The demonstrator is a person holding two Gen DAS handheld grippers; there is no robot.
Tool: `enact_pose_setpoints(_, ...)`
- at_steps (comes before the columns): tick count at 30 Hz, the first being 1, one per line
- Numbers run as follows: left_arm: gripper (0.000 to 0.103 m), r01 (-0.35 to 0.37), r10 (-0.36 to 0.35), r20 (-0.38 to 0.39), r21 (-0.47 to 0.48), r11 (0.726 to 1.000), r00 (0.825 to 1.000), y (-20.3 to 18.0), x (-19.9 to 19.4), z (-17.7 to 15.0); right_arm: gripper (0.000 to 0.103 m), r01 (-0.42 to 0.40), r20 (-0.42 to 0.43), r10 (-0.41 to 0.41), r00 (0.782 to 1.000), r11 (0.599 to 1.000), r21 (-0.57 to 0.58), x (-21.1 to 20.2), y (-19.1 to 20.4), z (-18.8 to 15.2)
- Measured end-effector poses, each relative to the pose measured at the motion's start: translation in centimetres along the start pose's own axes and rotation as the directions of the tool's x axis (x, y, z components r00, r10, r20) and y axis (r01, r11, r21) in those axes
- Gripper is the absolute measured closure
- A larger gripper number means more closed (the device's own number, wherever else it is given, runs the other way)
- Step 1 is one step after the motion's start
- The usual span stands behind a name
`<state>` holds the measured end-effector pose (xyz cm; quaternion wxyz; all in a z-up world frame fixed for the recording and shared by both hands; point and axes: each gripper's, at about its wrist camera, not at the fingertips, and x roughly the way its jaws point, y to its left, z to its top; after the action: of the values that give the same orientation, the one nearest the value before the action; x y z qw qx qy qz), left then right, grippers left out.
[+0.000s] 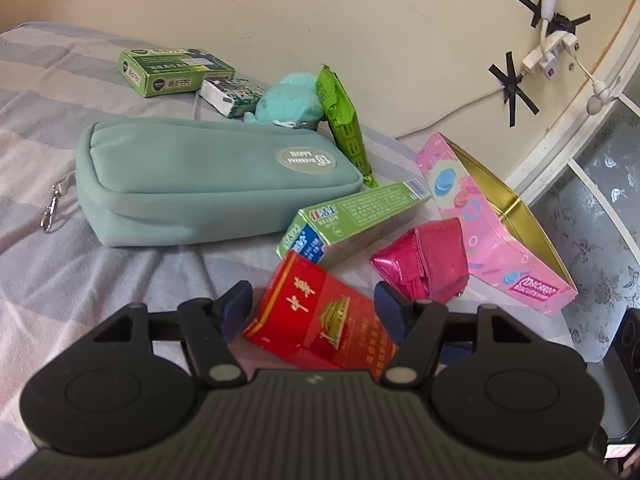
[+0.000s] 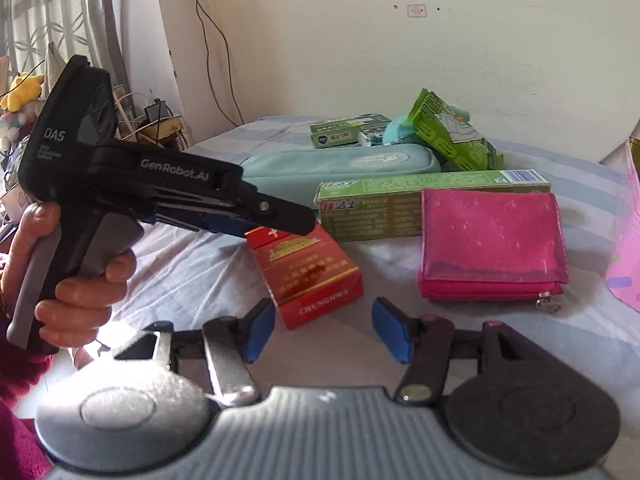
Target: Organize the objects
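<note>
A red cigarette box (image 1: 316,320) (image 2: 308,272) lies flat on the striped bedsheet (image 1: 100,280). My left gripper (image 1: 313,310) (image 2: 280,220) straddles the box's far end. Its blue pads stand on either side, with a gap showing at the left pad, so it is open. My right gripper (image 2: 326,328) is open just short of the box's near end, with nothing between its fingers. A pink wallet (image 1: 424,264) (image 2: 492,240) lies to the right of the box. A long green toothpaste box (image 1: 360,212) (image 2: 432,200) lies behind both.
A teal pouch (image 1: 208,184) (image 2: 340,164) lies further back. Behind it are a green snack packet (image 1: 344,120), a teal plush (image 1: 292,100) and two small boxes (image 1: 172,70). An open pink tin (image 1: 480,224) sits at the right. A hand (image 2: 80,280) holds the left gripper. The wall is close.
</note>
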<state>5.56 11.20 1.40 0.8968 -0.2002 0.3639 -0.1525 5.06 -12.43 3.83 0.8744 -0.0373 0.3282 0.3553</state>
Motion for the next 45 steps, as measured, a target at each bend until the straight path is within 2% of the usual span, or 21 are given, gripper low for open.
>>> enact_pose_setpoints(2, 0.044, 0.008, -0.007, -0.030, 0.025, 1.000, 1.000, -0.6, 0.5, -0.5, 0.043, -0.014, 0.003, 0.014, 1.000, 1.000, 0.003, 0.3, 0.2, 0.1)
enact_pose_setpoints(3, 0.044, -0.010, 0.011, -0.022, 0.051, 0.999, 1.000, -1.2, 0.5, -0.9, 0.043, -0.017, 0.003, 0.017, 1.000, 1.000, 0.001, 0.7, 0.4, 0.1)
enact_pose_setpoints(4, 0.045, -0.030, 0.032, -0.022, 0.080, 0.996, 0.999, -1.9, 0.4, -1.3, 0.037, -0.007, 0.001, 0.007, 1.000, 1.000, -0.009, 1.2, 0.6, 0.1)
enact_pose_setpoints(7, 0.045, -0.035, 0.040, -0.038, 0.122, 0.992, 0.998, -3.2, 0.2, -2.1, 0.040, 0.077, -0.010, -0.078, 0.997, 0.995, -0.062, 1.9, 0.9, -0.6)
enact_pose_setpoints(9, 0.045, -0.020, 0.028, -0.055, 0.146, 0.989, 0.998, -4.1, 0.4, -2.5, 0.043, 0.089, -0.007, -0.090, 0.996, 0.994, -0.060, 1.0, 0.2, -1.1)
enact_pose_setpoints(11, 0.045, 0.006, 0.007, -0.079, 0.161, 0.987, 0.997, -5.2, 1.0, -2.8, 0.051, 0.103, -0.003, -0.103, 0.995, 0.994, -0.025, -0.2, -0.9, -1.9)
enact_pose_setpoints(14, 0.045, 0.052, -0.026, -0.122, 0.210, 0.976, 0.992, -7.9, 2.3, -3.4, 0.052, 0.152, 0.017, -0.152, 0.988, 0.988, 0.014, -2.4, -2.4, -3.4)
enact_pose_setpoints(19, 0.044, 0.124, -0.076, -0.158, 0.321, 0.939, 0.984, -13.0, 4.2, -4.1, 0.052, 0.256, 0.064, -0.261, 0.963, 0.963, 0.085, -6.7, -4.8, -6.3)
enact_pose_setpoints(21, 0.044, 0.162, -0.113, -0.154, 0.357, 0.920, 0.981, -15.2, 4.6, -3.8, 0.052, 0.293, 0.112, -0.305, 0.946, 0.949, 0.114, -9.0, -5.7, -7.3)
enact_pose_setpoints(23, 0.043, 0.188, -0.144, -0.137, 0.402, 0.896, 0.980, -17.9, 5.0, -3.1, 0.052, 0.340, 0.166, -0.358, 0.919, 0.932, 0.128, -11.1, -6.5, -7.5)
enact_pose_setpoints(26, 0.043, 0.203, -0.179, -0.096, 0.493, 0.846, 0.979, -22.6, 6.2, -1.4, 0.051, 0.424, 0.241, -0.450, 0.860, 0.893, 0.151, -13.7, -8.8, -6.6)
enact_pose_setpoints(29, 0.043, 0.215, -0.233, -0.043, 0.573, 0.791, 0.972, -27.0, 8.3, 0.3, 0.051, 0.510, 0.292, -0.543, 0.787, 0.839, 0.189, -15.8, -11.8, -5.2)
enact_pose_setpoints(31, 0.043, 0.227, -0.249, -0.044, 0.586, 0.778, 0.967, -29.2, 10.5, 1.3, 0.051, 0.551, 0.304, -0.590, 0.748, 0.807, 0.212, -16.6, -14.0, -4.4)
enact_pose_setpoints(33, 0.043, 0.240, -0.256, -0.058, 0.592, 0.770, 0.965, -30.9, 13.1, 2.0, 0.051, 0.587, 0.284, -0.631, 0.721, 0.775, 0.233, -16.7, -16.4, -3.8)
enact_pose_setpoints(35, 0.043, 0.249, -0.253, -0.078, 0.583, 0.773, 0.964, -32.0, 15.3, 2.2, 0.051, 0.609, 0.250, -0.660, 0.709, 0.751, 0.254, -16.3, -18.5, -3.7)
enact_pose_setpoints(38, 0.043, 0.258, -0.249, -0.096, 0.570, 0.780, 0.964, -33.1, 18.2, 2.5, 0.051, 0.619, 0.201, -0.677, 0.708, 0.732, 0.285, -16.0, -21.2, -4.2)
enact_pose_setpoints(43, 0.043, 0.267, -0.239, -0.123, 0.548, 0.793, 0.963, -33.7, 20.4, 2.4, 0.046, 0.618, 0.182, -0.689, 0.701, 0.715, 0.328, -16.3, -24.3, -4.8)
enact_pose_setpoints(45, 0.042, 0.245, -0.217, -0.118, 0.552, 0.797, 0.969, -33.9, 20.8, 2.3, 0.042, 0.626, 0.180, -0.701, 0.690, 0.703, 0.338, -16.2, -24.6, -5.1)
